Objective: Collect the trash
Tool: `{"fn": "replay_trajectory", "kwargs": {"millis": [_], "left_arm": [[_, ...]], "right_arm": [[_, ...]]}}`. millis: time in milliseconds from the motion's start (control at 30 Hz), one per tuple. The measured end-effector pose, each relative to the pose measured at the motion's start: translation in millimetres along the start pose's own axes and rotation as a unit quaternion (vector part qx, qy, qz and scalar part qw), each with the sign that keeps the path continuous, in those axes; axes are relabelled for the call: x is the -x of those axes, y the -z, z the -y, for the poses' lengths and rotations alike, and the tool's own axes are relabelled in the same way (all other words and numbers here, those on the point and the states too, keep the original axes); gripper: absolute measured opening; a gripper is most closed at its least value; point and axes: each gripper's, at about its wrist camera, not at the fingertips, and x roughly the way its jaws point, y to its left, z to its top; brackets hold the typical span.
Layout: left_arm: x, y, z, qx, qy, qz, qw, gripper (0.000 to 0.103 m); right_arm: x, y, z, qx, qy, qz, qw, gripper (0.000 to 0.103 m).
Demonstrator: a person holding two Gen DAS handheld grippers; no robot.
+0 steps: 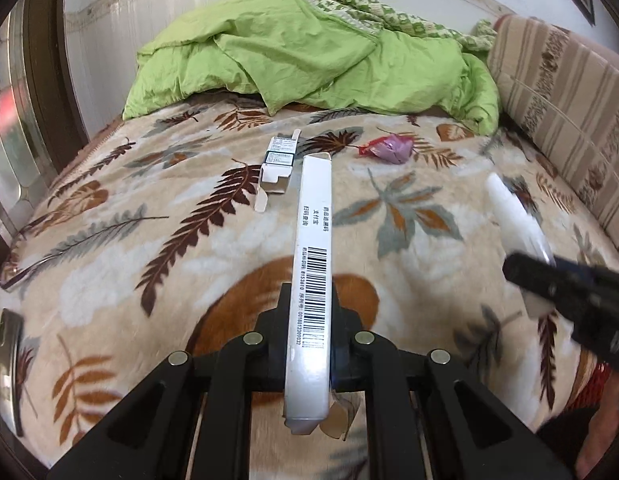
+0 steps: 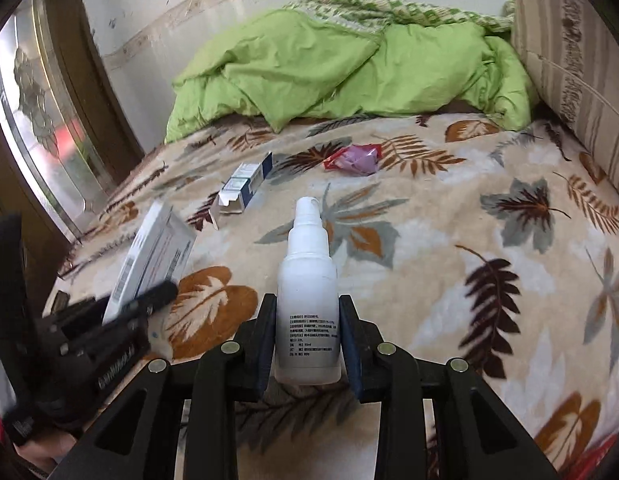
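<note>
Your left gripper (image 1: pixel 309 312) is clamping a long white box (image 1: pixel 311 280) edge-up between its jaws, barcode facing the camera. Your right gripper (image 2: pixel 307 320) is squeezing a white spray bottle (image 2: pixel 307 300), nozzle pointing away from the jaws. Both are hovering over the leaf-patterned blanket (image 1: pixel 409 208). Beyond the left jaws, a small opened carton (image 1: pixel 278 168) is lying on the blanket; farther off to their right, a crumpled purple-and-red wrapper (image 1: pixel 389 149) is resting near the green quilt (image 1: pixel 309 60).
</note>
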Motion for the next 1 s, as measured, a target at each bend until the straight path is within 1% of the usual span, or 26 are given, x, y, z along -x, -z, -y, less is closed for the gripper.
{"fn": "replay_trajectory", "kwargs": {"millis": [133, 233, 400, 600, 1000], "left_arm": [[16.7, 15.0, 7.9, -0.018, -0.012, 0.012, 0.9997, 0.013], [16.9, 17.5, 10.6, -0.025, -0.02, 0.015, 0.9994, 0.013], [14.2, 18.0, 9.1, -0.026, -0.032, 0.02, 0.999, 0.013], [11.0, 18.6, 10.1, -0.028, -0.036, 0.02, 0.9987, 0.013], [7.0, 17.4, 8.9, -0.028, -0.037, 0.016, 0.9988, 0.013]], "right_arm": [[7.4, 10.0, 4.2, -0.011, 0.0, 0.0, 1.0, 0.032], [11.6, 11.4, 2.4, -0.003, 0.006, 0.011, 1.0, 0.032], [13.6, 13.4, 3.5, -0.001, 0.014, 0.013, 1.0, 0.032], [13.8, 13.4, 7.8, -0.011, 0.013, 0.011, 1.0, 0.032], [13.4, 13.8, 7.3, -0.007, 0.007, 0.01, 1.0, 0.032]]}}
